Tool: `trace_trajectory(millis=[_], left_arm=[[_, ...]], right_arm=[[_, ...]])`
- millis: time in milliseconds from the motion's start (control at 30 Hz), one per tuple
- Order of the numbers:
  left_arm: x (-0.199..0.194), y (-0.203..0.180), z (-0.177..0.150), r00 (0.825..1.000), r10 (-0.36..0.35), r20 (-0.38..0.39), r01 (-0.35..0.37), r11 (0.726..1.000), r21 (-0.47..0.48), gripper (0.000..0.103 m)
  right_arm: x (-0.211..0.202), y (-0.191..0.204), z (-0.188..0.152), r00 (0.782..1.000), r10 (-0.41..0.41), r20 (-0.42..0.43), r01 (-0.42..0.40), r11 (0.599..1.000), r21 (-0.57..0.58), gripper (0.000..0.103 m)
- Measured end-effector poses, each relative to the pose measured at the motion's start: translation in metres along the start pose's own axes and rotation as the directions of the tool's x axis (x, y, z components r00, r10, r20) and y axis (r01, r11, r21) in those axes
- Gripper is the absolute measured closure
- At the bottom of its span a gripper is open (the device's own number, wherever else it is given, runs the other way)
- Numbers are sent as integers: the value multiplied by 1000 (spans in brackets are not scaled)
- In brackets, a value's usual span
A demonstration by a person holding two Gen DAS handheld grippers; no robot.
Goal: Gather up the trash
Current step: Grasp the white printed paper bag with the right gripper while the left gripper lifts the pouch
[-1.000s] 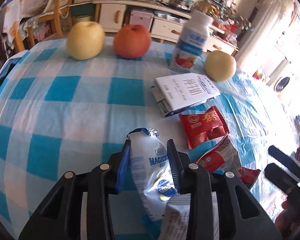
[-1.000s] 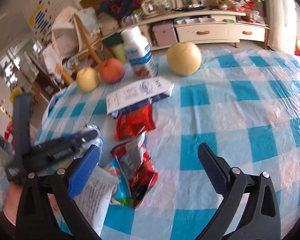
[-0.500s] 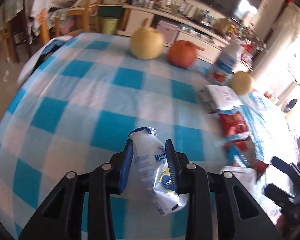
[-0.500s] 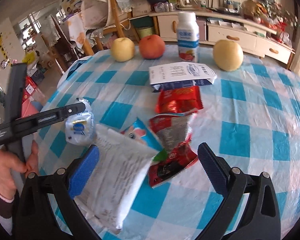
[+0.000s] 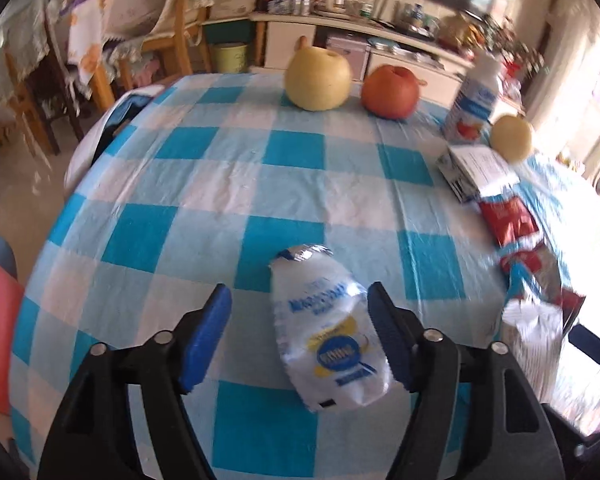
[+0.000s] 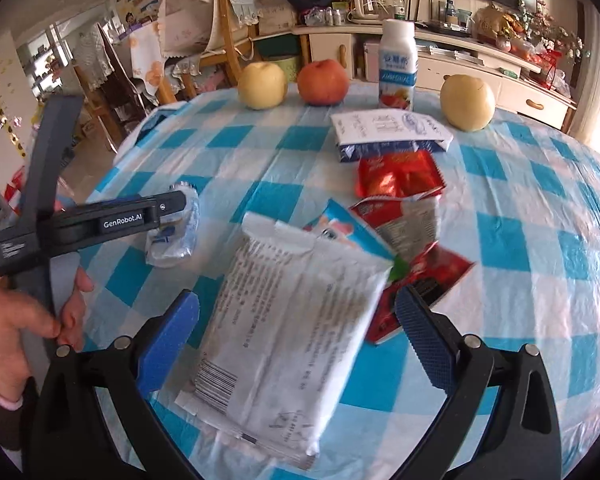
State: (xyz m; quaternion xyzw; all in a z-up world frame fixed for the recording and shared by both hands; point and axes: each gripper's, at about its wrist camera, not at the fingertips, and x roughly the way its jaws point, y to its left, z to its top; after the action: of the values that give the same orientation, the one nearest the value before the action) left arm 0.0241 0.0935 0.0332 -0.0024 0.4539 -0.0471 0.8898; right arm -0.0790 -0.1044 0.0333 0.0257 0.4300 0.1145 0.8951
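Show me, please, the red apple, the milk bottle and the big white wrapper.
red apple (image 6: 323,82): right wrist view, front skin.
milk bottle (image 6: 397,70): right wrist view, label.
big white wrapper (image 6: 288,320): right wrist view, printed back.

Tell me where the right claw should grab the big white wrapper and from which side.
Grip the big white wrapper across its narrow width, near the middle. Come from above at the near end, where the right claw already straddles it. It lies flat and long, pointing away, so the long edges face the pads.

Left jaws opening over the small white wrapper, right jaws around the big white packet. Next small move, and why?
Probably close the right gripper on the large white packet: its jaws stand wide to either side without touching, so it isn't held yet. The left gripper is opening, its pads off the small white wrapper lying on the checked tablecloth.
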Motion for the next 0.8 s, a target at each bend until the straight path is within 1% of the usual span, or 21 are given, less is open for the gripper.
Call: trace_trajectory(millis=[100,167,233,300,333,367,400,500,633,800], left_arm=[[6,-13,-5,999,38,-2,-38,998,59,31],[12,-15,-6,999,33,-20,-32,998,61,31],[18,-15,-7,998,50,-32,-48,997,56,31],[20,-15,-7,998,53,-23,-51,997,53,33],[20,-15,-6,999,48,-24,-47,998,50,37],[20,-15,-6,999,43,-25,-42,998,48,39],[19,-15,-7,999,46,-25,-44,998,51,41],[18,-16,-8,999,41,-27,-40,998,58,42],[15,-11,-8,999,25,-29,-24,999,42,42],[4,-3,-4,1000,13,-1,-13,1000,16,42]], right_arm=[[11,5,-5,1000,-29,0,29,999,-15,4],[17,6,-7,999,-42,0,42,999,-28,4],[21,5,-7,999,-39,1,39,999,-25,4],[25,8,-7,999,-41,2,41,998,-48,5],[28,10,-6,999,-45,-3,45,997,-70,6],[29,10,-6,999,-47,-3,47,996,-78,9],[30,10,-6,999,-41,-4,40,996,-83,14],[30,9,-4,1000,-19,-6,19,995,-94,21],[27,4,-1,1000,9,-8,-10,997,-76,23],[18,-4,4,999,19,29,-18,999,-47,24]])
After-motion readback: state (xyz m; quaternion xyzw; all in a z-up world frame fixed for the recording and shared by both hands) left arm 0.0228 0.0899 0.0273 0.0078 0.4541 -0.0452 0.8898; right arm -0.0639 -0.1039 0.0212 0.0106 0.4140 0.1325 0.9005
